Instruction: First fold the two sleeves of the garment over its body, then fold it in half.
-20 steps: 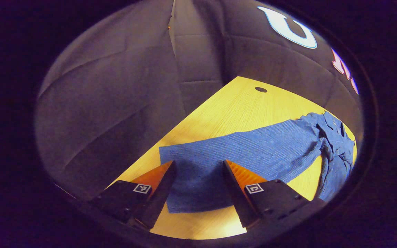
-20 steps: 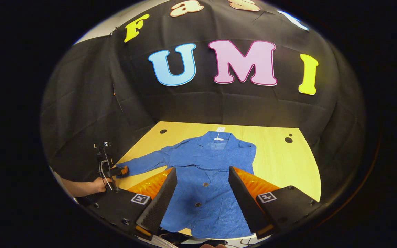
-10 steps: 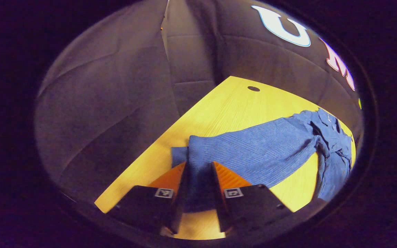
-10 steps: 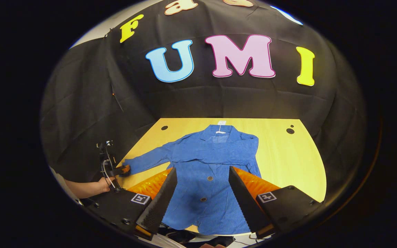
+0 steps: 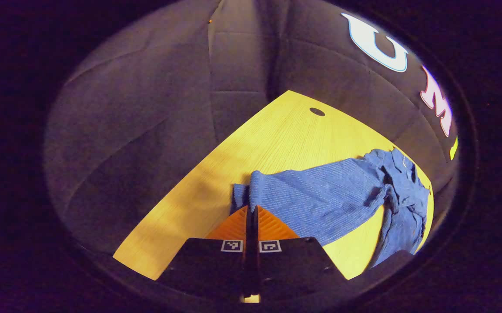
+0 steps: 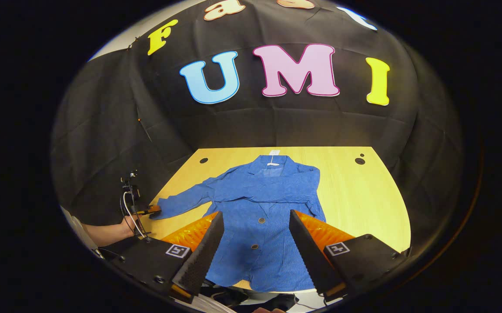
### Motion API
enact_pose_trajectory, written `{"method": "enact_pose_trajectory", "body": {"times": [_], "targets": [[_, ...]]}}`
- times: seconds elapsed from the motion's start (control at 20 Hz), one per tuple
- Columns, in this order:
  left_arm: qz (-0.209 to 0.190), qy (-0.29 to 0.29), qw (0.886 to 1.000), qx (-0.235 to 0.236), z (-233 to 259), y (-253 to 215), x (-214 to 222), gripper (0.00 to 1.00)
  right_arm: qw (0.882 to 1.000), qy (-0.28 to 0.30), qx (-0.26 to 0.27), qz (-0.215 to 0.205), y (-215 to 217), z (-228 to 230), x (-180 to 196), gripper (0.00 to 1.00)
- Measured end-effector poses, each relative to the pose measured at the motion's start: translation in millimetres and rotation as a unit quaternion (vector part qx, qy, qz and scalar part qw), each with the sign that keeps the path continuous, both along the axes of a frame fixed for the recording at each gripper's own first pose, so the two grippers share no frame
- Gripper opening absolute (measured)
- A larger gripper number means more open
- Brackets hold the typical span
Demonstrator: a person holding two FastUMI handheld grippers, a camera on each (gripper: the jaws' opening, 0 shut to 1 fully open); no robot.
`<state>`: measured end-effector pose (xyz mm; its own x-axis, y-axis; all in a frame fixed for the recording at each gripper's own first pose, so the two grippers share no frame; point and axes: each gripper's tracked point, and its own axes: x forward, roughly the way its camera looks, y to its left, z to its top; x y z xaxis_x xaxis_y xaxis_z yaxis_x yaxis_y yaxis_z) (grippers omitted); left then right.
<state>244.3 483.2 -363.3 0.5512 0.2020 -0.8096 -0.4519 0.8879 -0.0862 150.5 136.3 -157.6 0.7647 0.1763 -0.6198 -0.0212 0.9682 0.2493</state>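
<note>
A blue buttoned jacket (image 6: 262, 204) lies flat on the yellow wooden table (image 6: 364, 204), collar toward the back wall. One sleeve (image 6: 185, 202) stretches out to the table's left side; the other lies folded across the chest. In the left gripper view my left gripper (image 5: 251, 209) is shut on the cuff of the outstretched sleeve (image 5: 316, 200), the cloth bunched at the fingertips. The right gripper view shows that same gripper (image 6: 152, 211) at the cuff, held by a hand. My right gripper (image 6: 255, 215) hovers open above the jacket's lower front, nothing between its fingers.
The table has small round holes near its back corners (image 6: 203, 160) (image 6: 359, 161). Bare tabletop (image 5: 277, 139) lies beyond the sleeve and to the jacket's right. Black booth cloth surrounds the table on three sides. The table's near edge (image 6: 272, 290) sits just below the jacket's hem.
My left gripper went from open around the cuff to fully shut on it, bunching the cloth. The right gripper stayed open, drifting slightly.
</note>
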Motion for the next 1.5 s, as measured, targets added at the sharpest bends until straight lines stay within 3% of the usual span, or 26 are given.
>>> {"method": "enact_pose_trajectory", "body": {"times": [0.15, 0.45, 0.85, 1.5], "targets": [[0.005, -0.02, 0.999, -0.031, 6, -13, 3, 0.0, 1.0, -0.001, 0.0, -0.003, -3, 0, -7, 0.97], [-0.014, -0.06, 0.998, -0.025, 52, -26, 10, 0.0, 1.0, -0.013, 0.013, -0.01, -9, 2, -8, 0.97], [-0.035, -0.076, 0.996, -0.036, 76, -84, 46, 0.0, 0.999, -0.018, 0.032, -0.023, -41, 4, -14, 0.97], [-0.181, -0.092, 0.978, -0.046, 96, -249, 127, 0.0, 0.995, -0.01, 0.029, -0.092, -107, 0, -55, 0.97]]}}
